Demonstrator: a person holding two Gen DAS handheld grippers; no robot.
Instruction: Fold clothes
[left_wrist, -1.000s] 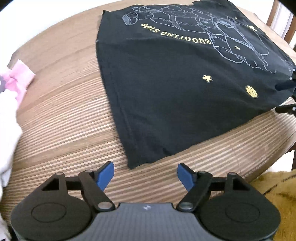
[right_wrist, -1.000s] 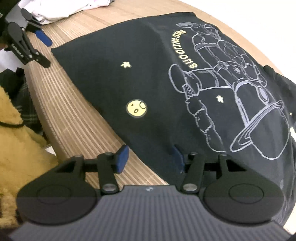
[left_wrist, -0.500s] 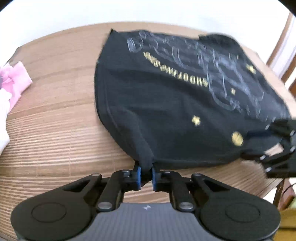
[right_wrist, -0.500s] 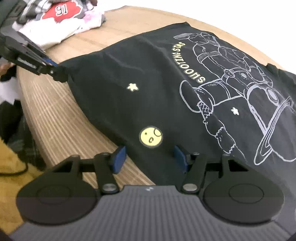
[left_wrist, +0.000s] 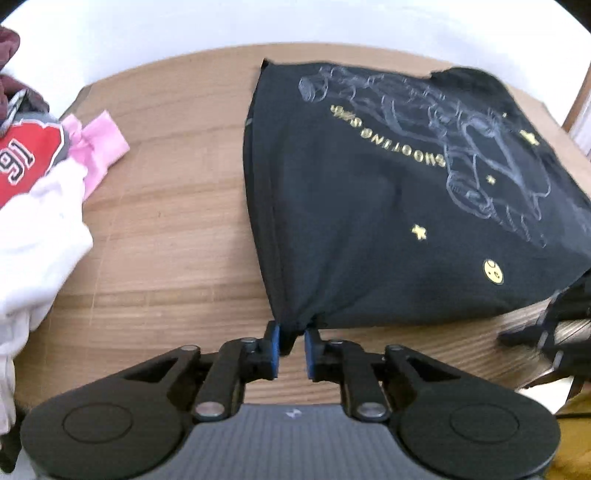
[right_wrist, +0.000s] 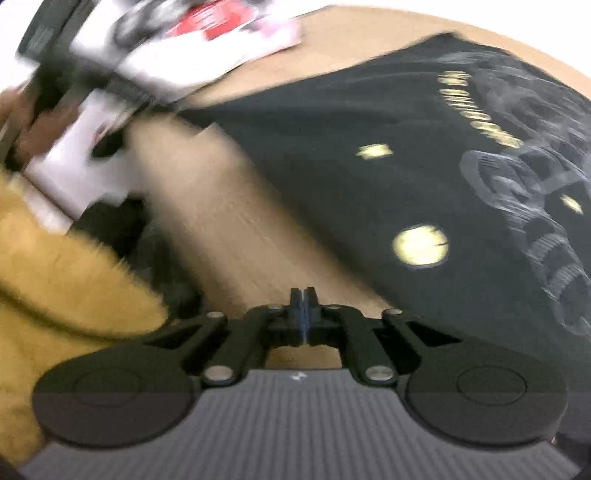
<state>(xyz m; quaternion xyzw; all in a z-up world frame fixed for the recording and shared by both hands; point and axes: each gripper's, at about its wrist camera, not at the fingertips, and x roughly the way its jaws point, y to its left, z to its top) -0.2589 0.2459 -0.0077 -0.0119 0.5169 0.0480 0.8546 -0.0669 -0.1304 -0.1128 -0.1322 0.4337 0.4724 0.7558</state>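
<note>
Wide wooden table (left_wrist: 166, 221), pale and grained, filling most of both views.

On its right half, a black T-shirt (left_wrist: 369, 221), spread flat and face up. Long axis running away from the grippers: hem along the near table edge, neck at the far end. Print seen upside down from here.

At the left of the table, well apart from the shirt, a heap of other clothes (left_wrist: 37, 221) in white, pink and red. Beyond the near table edge, in the right wrist view, something yellow and fluffy (right_wrist: 55, 277).

Left gripper (left_wrist: 291, 347) at the near left hem corner, that corner bunched between its blue pads and pulled up into a small peak. Jaws narrow and opening slightly, cloth between them.

Right gripper (right_wrist: 303, 306) beside the near right hem corner, jaws pressed together. Heavily blurred view, with the shirt's edge just to the right of the tips. Impossible to tell whether any hem is pinched.

Probably the start of a fold carrying the hem away toward the neck. Hem line stretched between the two grippers, each nearest its own corner.

On the shirt: a white line-drawn astronaut (left_wrist: 461, 147), curved gold lettering (left_wrist: 388, 136), small gold stars, and a round yellow face (left_wrist: 493, 272) near the hem.
</note>
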